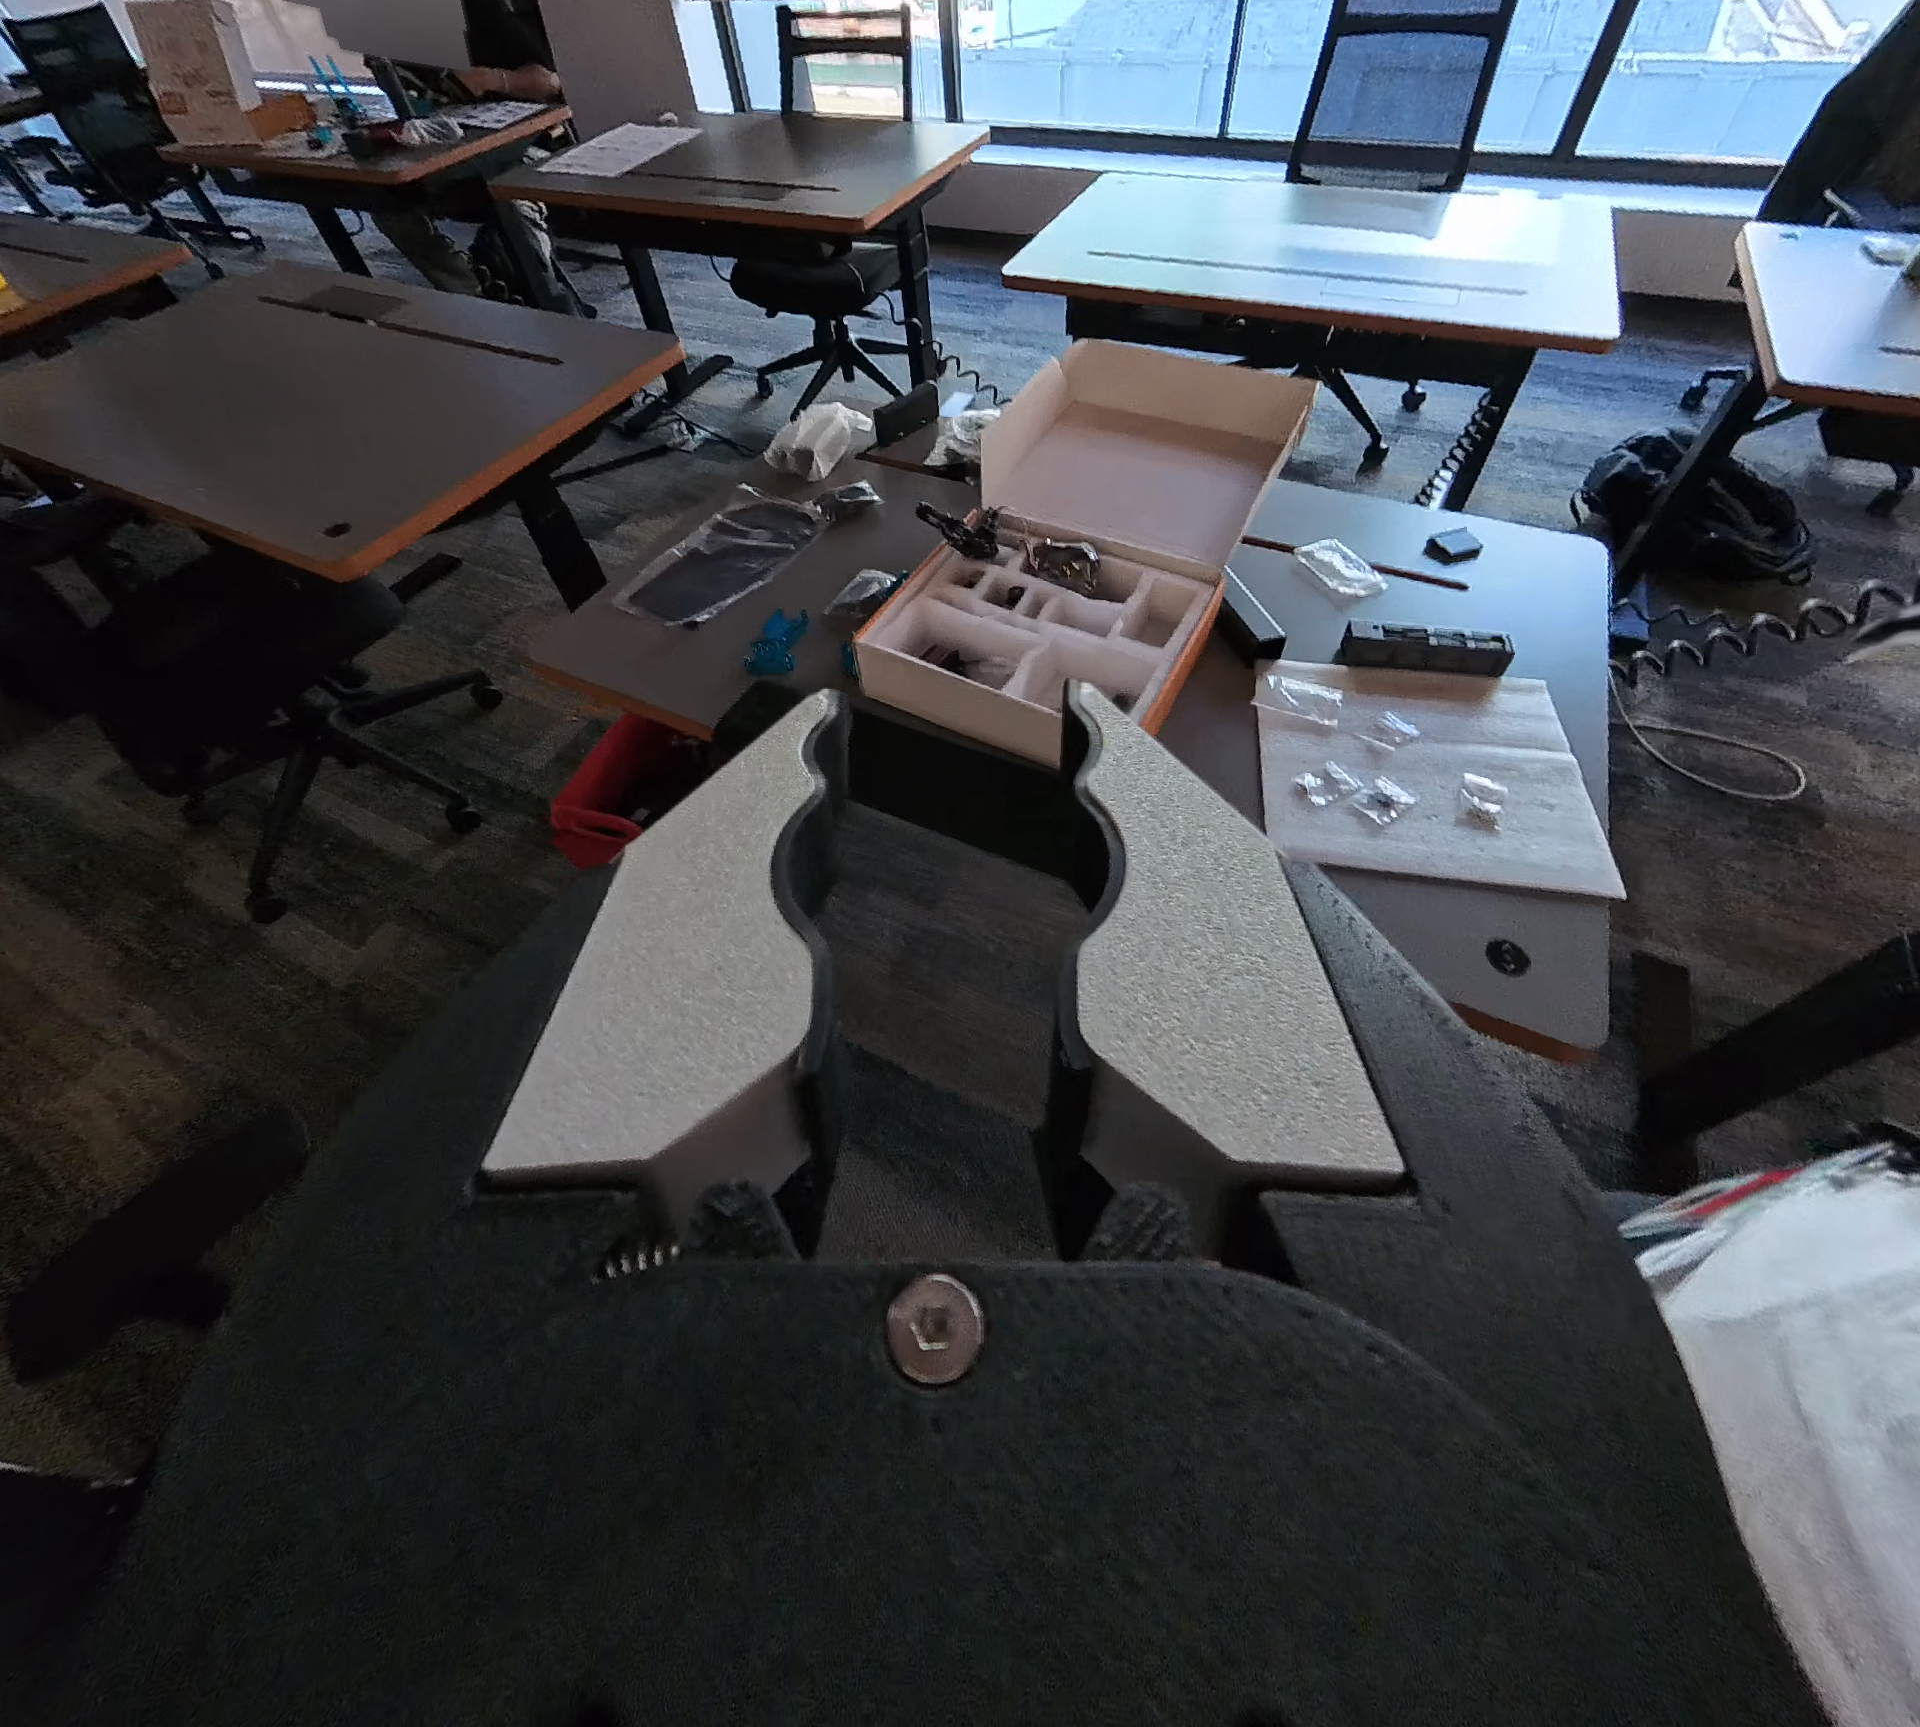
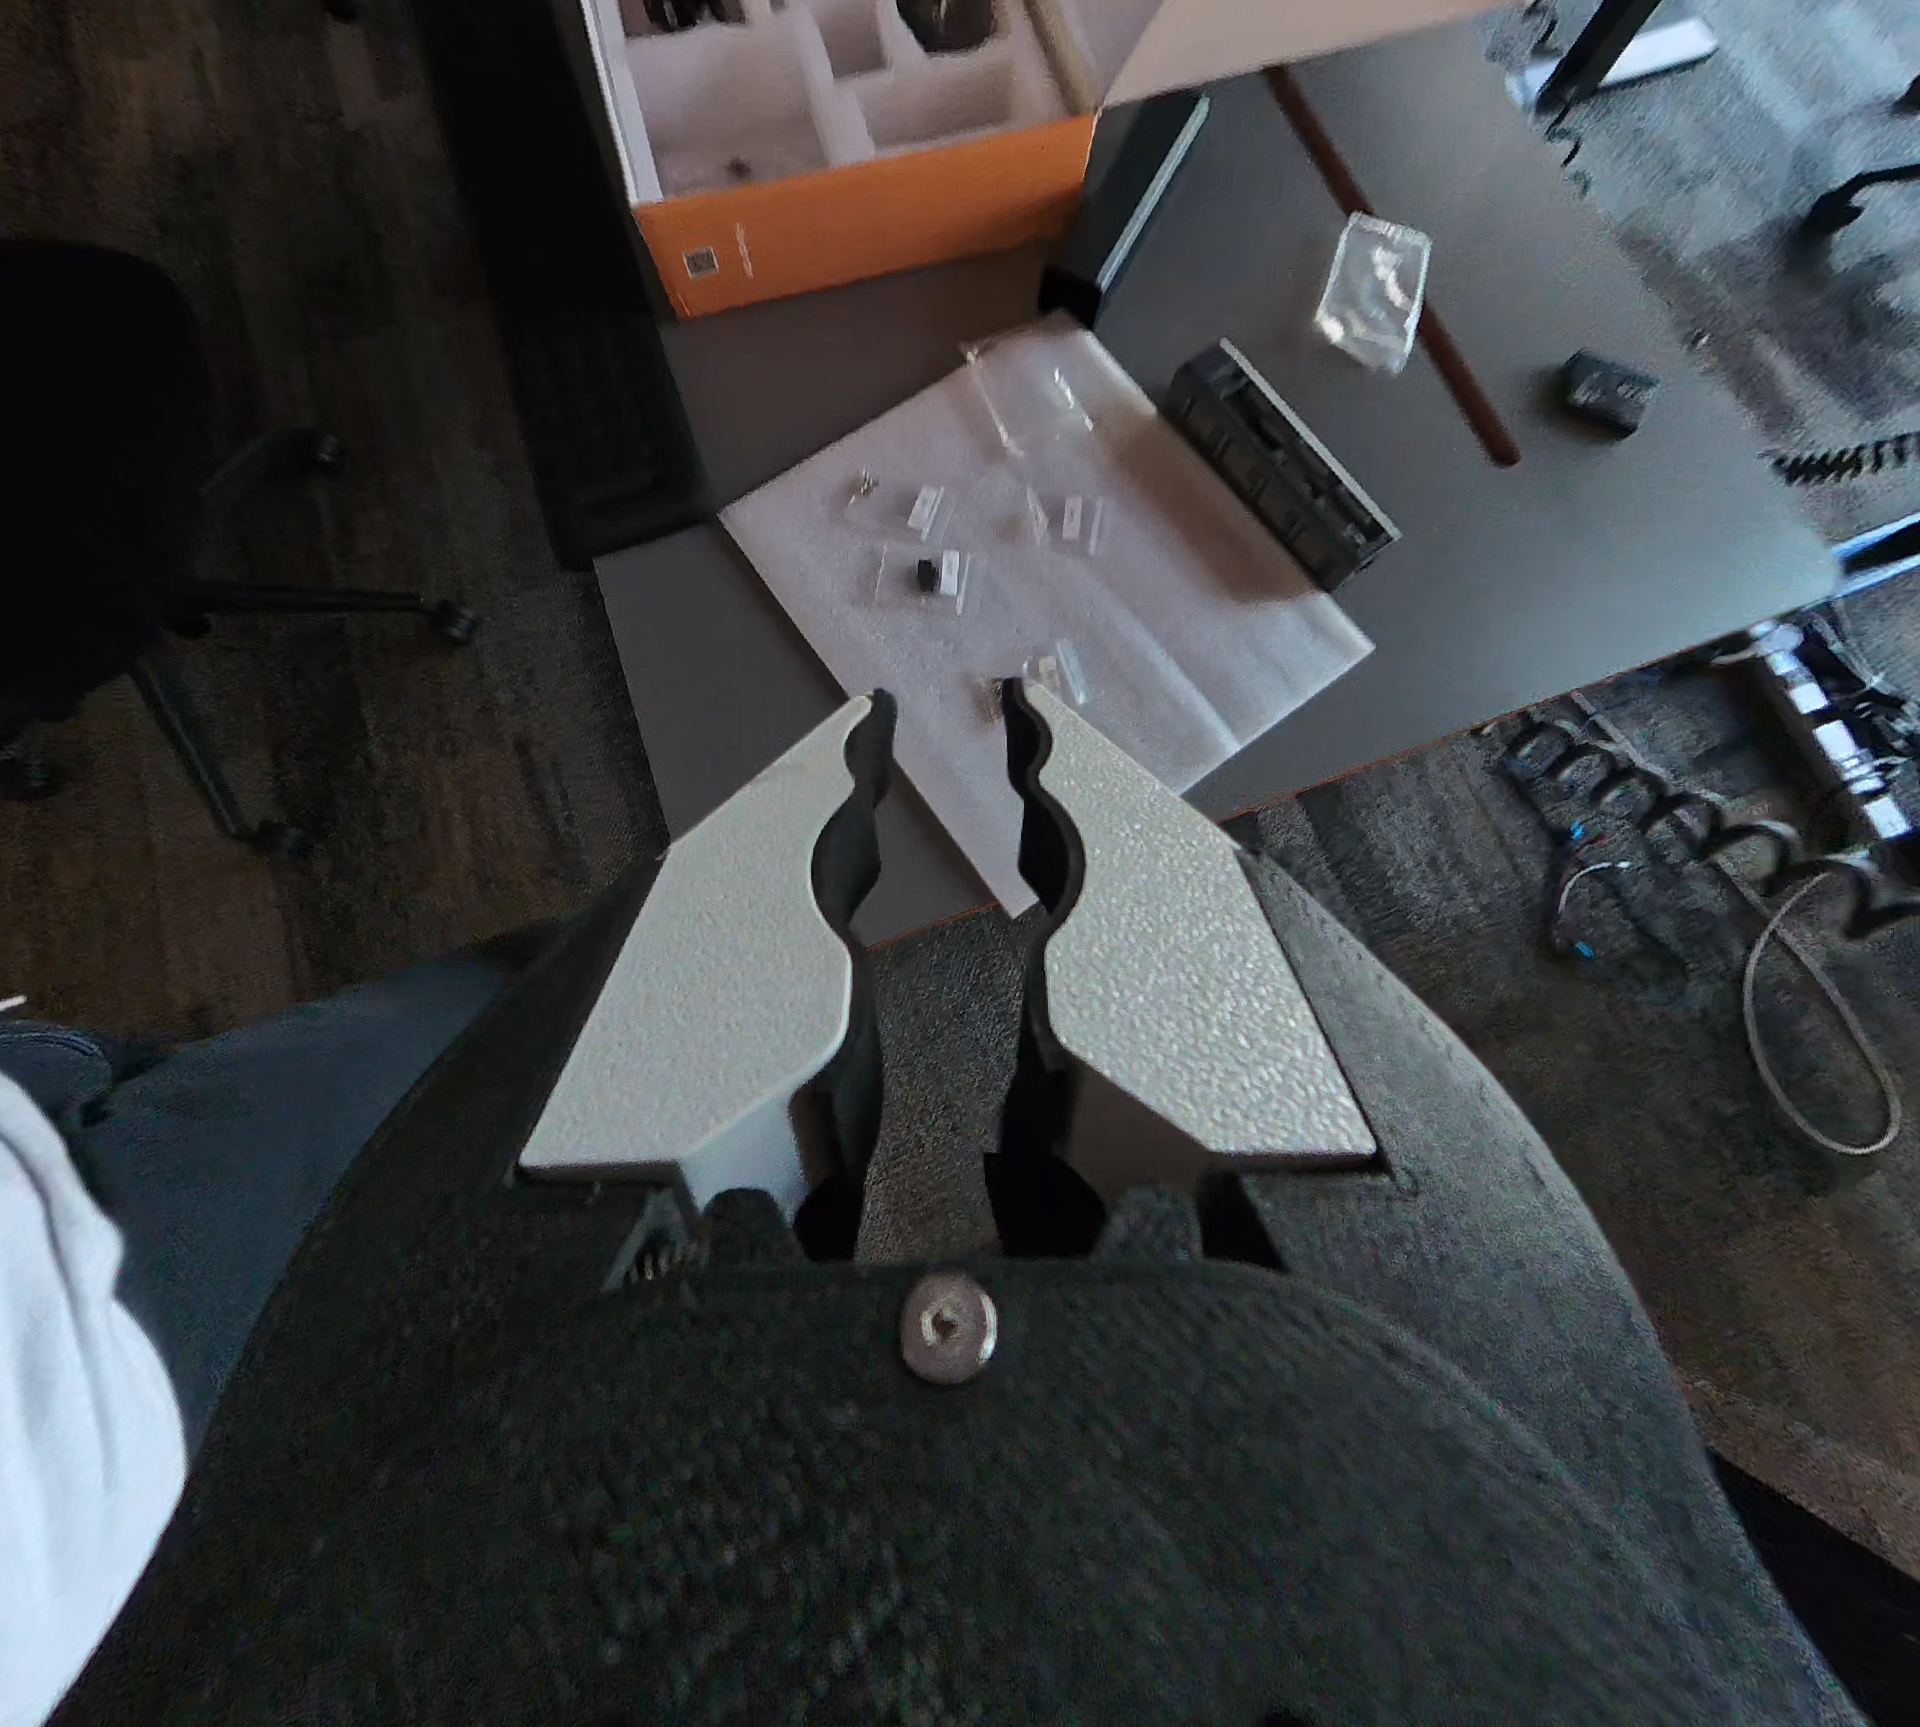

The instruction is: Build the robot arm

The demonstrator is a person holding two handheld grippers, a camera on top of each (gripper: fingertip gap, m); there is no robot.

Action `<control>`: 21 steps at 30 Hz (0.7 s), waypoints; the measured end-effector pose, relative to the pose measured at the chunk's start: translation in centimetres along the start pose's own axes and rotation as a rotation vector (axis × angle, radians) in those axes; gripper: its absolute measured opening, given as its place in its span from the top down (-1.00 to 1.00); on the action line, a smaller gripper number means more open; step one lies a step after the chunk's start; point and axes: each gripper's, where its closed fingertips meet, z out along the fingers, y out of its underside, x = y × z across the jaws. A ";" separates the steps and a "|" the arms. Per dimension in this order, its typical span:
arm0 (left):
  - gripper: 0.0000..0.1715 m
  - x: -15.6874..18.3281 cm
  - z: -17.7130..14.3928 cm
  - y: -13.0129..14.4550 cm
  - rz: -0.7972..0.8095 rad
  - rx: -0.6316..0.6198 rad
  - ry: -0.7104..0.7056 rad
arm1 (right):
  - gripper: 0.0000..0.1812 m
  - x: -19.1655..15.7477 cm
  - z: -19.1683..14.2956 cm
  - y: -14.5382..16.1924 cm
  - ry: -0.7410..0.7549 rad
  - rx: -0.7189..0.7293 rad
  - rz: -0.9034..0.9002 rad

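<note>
My left gripper (image 1: 954, 721) is open and empty, held in the air short of a low dark table (image 1: 1455, 908). An open orange-and-white box (image 1: 1039, 638) with white foam compartments and small dark parts stands just beyond its fingertips. My right gripper (image 2: 948, 719) is open with a narrower gap and empty, above the near edge of a white foam sheet (image 2: 1143, 638) that carries several small clear bags (image 2: 935, 576) of parts. The same box (image 2: 852, 223) lies farther ahead. A black ribbed block (image 2: 1283, 477) lies beside the sheet.
Blue plastic parts (image 1: 774, 643) and a clear bag (image 1: 717, 555) lie on the table's left side. A black office chair (image 1: 260, 669) and a red bin (image 1: 613, 789) stand to the left. Coiled cables (image 2: 1714, 856) lie on the carpet. Other desks and chairs stand toward the windows. The tips of one gripper are about 65 cm away from the tips of the other.
</note>
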 end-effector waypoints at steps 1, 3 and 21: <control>0.55 -0.5 0.4 -0.6 -0.007 0.015 0.000 | 0.76 0.2 1.6 1.0 -0.012 -0.021 0.019; 0.56 -1.2 1.5 -2.1 -0.026 0.058 0.009 | 0.76 1.0 4.5 3.0 -0.017 -0.069 0.037; 0.61 -5.5 18.7 -13.0 -0.035 0.213 0.005 | 0.82 4.5 24.4 6.4 -0.118 -0.148 0.144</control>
